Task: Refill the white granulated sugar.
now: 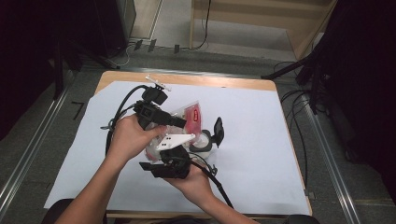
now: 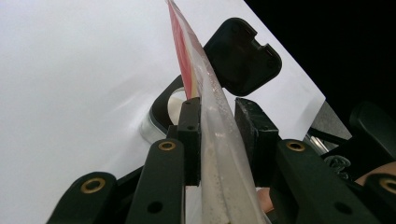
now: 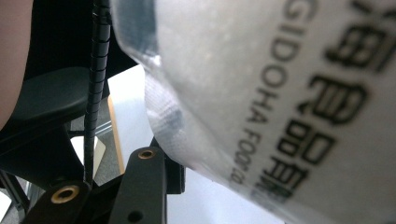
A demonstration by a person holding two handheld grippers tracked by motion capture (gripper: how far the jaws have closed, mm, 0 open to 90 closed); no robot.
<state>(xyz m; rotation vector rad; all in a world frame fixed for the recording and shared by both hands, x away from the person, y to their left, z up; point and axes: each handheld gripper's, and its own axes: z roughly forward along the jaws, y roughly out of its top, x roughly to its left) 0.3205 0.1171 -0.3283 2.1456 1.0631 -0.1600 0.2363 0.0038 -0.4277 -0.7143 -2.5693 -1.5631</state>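
The left hand-held gripper (image 2: pixel 217 140) pinches the edge of one clear plastic bag (image 2: pixel 219 154) with a red top, lifting it above the tabletop (image 1: pixel 261 140), probably to keep its mouth taut. The right hand-held gripper (image 1: pixel 175 156) sits against the bag's printed side; whether it grips, I cannot tell. Below stands one round container (image 2: pixel 161 114), its one black lid (image 2: pixel 243 56) flipped open, likely to receive the contents.
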